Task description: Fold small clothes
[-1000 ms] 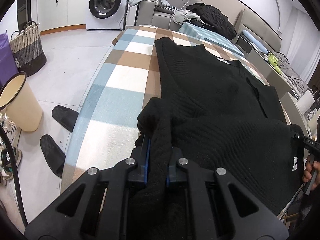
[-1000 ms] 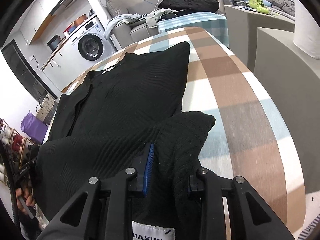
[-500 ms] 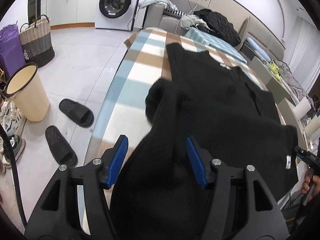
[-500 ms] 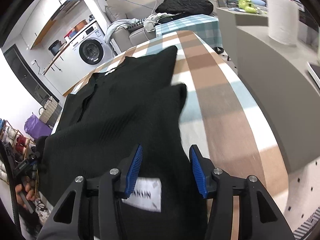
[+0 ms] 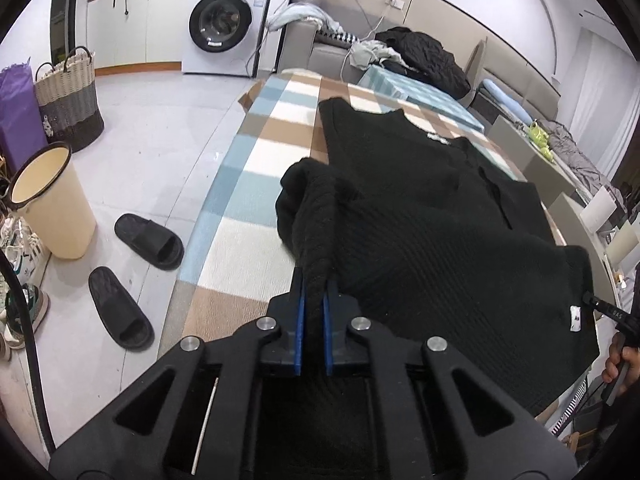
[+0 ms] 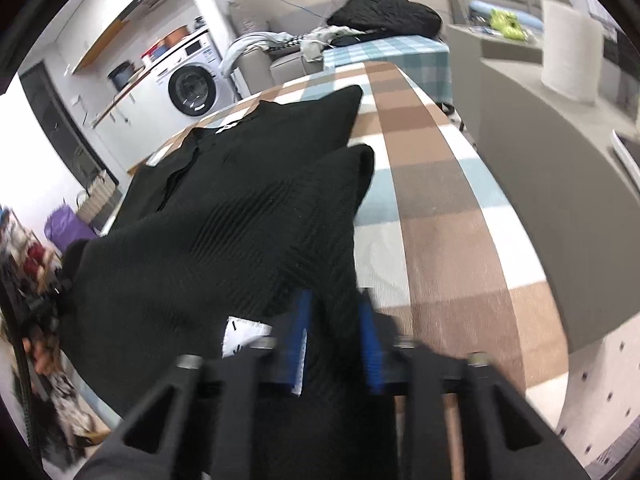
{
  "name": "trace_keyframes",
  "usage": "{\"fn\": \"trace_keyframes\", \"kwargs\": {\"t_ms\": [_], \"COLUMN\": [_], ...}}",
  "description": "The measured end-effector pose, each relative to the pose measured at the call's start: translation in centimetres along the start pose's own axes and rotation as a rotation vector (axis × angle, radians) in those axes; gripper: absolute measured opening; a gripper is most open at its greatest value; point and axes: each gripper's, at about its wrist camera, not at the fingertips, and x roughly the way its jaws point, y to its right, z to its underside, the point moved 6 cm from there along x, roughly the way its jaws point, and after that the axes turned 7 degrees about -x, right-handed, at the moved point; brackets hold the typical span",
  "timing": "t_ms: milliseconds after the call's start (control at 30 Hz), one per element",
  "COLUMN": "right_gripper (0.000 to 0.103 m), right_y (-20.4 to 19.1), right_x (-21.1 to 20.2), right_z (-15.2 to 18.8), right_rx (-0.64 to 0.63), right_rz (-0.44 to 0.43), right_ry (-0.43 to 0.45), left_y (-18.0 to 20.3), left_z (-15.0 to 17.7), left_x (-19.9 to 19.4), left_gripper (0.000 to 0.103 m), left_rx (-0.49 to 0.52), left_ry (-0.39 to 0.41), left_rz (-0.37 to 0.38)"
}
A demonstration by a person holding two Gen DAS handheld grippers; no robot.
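Note:
A black knitted sweater [image 5: 420,200] lies spread on the checked tablecloth [image 5: 248,184], collar at the far end. Each sleeve is folded up beside the body. My left gripper [image 5: 314,284] is closing, and its blue pads pinch a ridge of the left sleeve's fabric. In the right wrist view the sweater [image 6: 224,208] fills the left half, with a white label by the near hem. My right gripper [image 6: 332,308] is blurred and closing on the right sleeve. The fabric fills the gap between its pads.
Two black slippers [image 5: 150,240], a cream bin [image 5: 52,204] and a woven basket [image 5: 68,104] stand on the floor to the left. A grey counter [image 6: 540,152] with a paper roll [image 6: 568,48] runs along the table's right side. A sofa with clothes lies beyond.
Both grippers let go of the sleeve ends, opened wide, drew back along the sleeves, then closed again on fabric nearer the table's front edge.

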Motion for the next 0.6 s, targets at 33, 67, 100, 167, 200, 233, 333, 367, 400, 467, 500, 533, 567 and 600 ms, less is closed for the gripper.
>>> {"fn": "trace_keyframes", "kwargs": {"t_ms": [33,67,100,167,200,233,333,367,400,467,500,533,567,600], "right_gripper": [0.003,0.003,0.003,0.002,0.002,0.002,0.002,0.002,0.002,0.002,0.002,0.002,0.002,0.002], "right_y": [-0.1,-0.2,-0.3,-0.5,-0.4,-0.4,-0.2,0.0,0.2,0.5,0.7,0.8,1.0,1.1], "right_x": [0.0,-0.3,-0.9,-2.6,-3.3,-4.0,-5.6,-5.8,-5.7,-5.1,-4.5,-3.8,-3.0,-2.0], "right_z": [-0.1,-0.3,-0.6,-1.6,-2.2,-2.8,-5.0,-5.8,-6.5,-8.1,-8.8,-9.4,-10.1,-10.6], "right_rx": [-0.005,-0.011,-0.019,-0.025,-0.020,-0.014,0.008,0.017,0.029,0.054,0.061,0.065,0.080,0.093], "right_rz": [-0.006,-0.009,-0.009,-0.021,-0.020,-0.024,-0.010,-0.002,0.006,0.005,0.010,0.012,0.018,0.021], "right_ry": [-0.002,0.017,0.046,0.117,0.145,0.179,0.263,0.278,0.290,0.305,0.304,0.303,0.297,0.281], "left_y": [0.1,0.1,0.3,0.6,0.9,1.1,1.9,2.1,2.2,2.5,2.7,2.8,2.8,2.8], "left_z": [-0.2,-0.5,-0.8,-1.6,-2.2,-2.7,-4.8,-5.6,-6.4,-7.9,-8.6,-9.1,-9.6,-9.9], "left_x": [-0.3,-0.7,-1.2,-2.0,-2.4,-2.7,-3.0,-2.9,-2.6,-1.6,-0.8,0.0,0.9,2.0], "left_gripper": [0.004,0.004,0.004,0.004,0.004,0.003,0.003,0.003,0.003,0.003,0.003,0.003,0.003,0.003], "left_rx": [-0.001,-0.002,-0.003,-0.008,-0.009,-0.008,0.001,-0.005,-0.008,-0.009,-0.006,-0.001,0.000,-0.003], "left_ry": [0.012,0.025,0.040,0.067,0.085,0.102,0.148,0.160,0.167,0.173,0.170,0.163,0.155,0.137], "left_rz": [0.002,0.005,0.010,0.021,0.029,0.034,0.036,0.043,0.050,0.049,0.045,0.039,0.029,0.024]}}
